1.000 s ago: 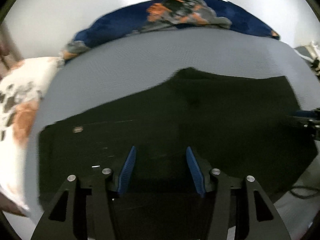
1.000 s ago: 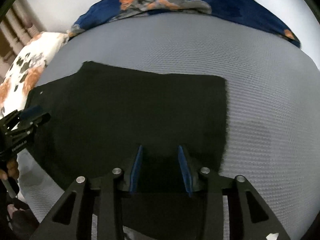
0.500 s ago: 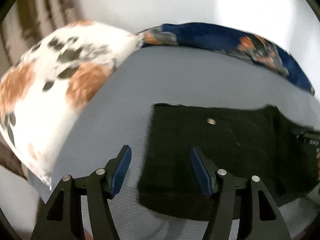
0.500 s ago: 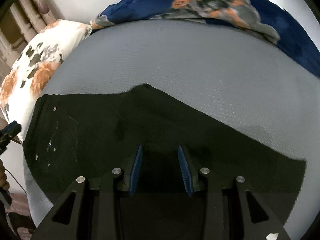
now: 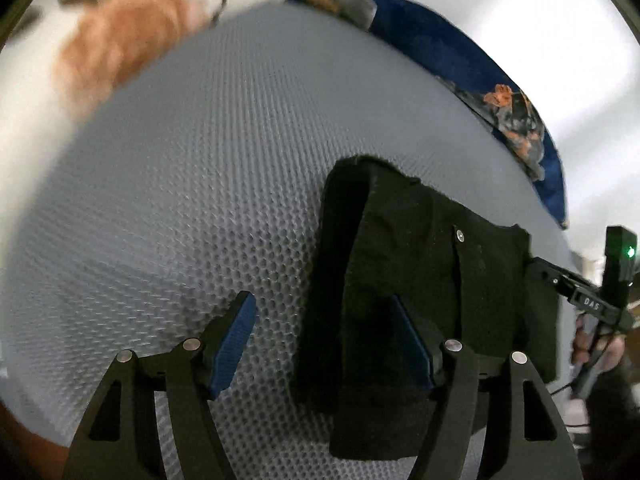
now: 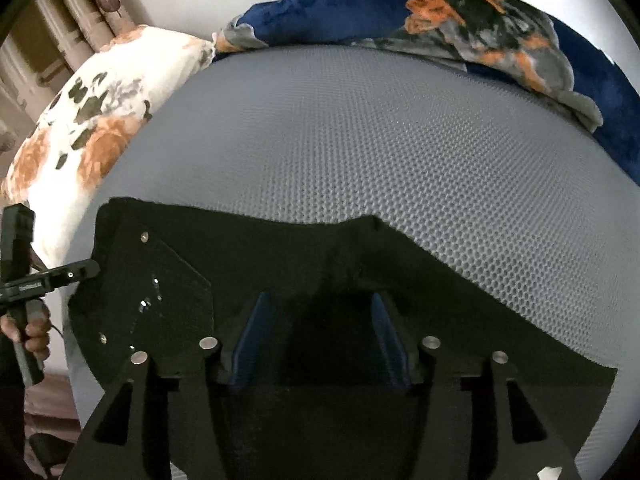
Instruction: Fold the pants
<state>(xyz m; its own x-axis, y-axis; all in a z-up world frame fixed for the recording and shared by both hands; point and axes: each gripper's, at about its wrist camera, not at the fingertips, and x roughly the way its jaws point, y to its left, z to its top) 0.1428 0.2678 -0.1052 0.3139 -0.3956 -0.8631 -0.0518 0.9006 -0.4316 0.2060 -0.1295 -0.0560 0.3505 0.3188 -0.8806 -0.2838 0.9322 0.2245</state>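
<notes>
The pants [image 6: 304,276] are black and lie flat on the grey bed [image 6: 360,140], near the edge closest to you.

Your left claw [image 5: 324,344] is opening. Its left blue pad is over bare bed and its right pad is over the pants, so the folded edge of the cloth sits between the jaws. The pads do not press on it; the claw is released. This view shows the edge of the pants [image 5: 400,280] folded over into a thick band, with a small silver button [image 5: 460,235] on top. It also shows your right claw [image 5: 560,280] coming in from the right side, with a green light [image 5: 631,252] on it and your hand [image 5: 596,344] holding the handle.

Your right claw [image 6: 320,340] is opening too. The dark cloth lies under and between its jaws, but the pads are not squeezing it. Only this view shows the pants spread wide across the bed, and the shiny dots near the button [image 6: 145,236]. At the left edge you see your left claw [image 6: 86,270] from outside.

The right view shows the white flowered pillow [image 6: 100,120] and the blue flowered pillow [image 6: 440,16] sharp. In the left view the white one is blurred.
</notes>
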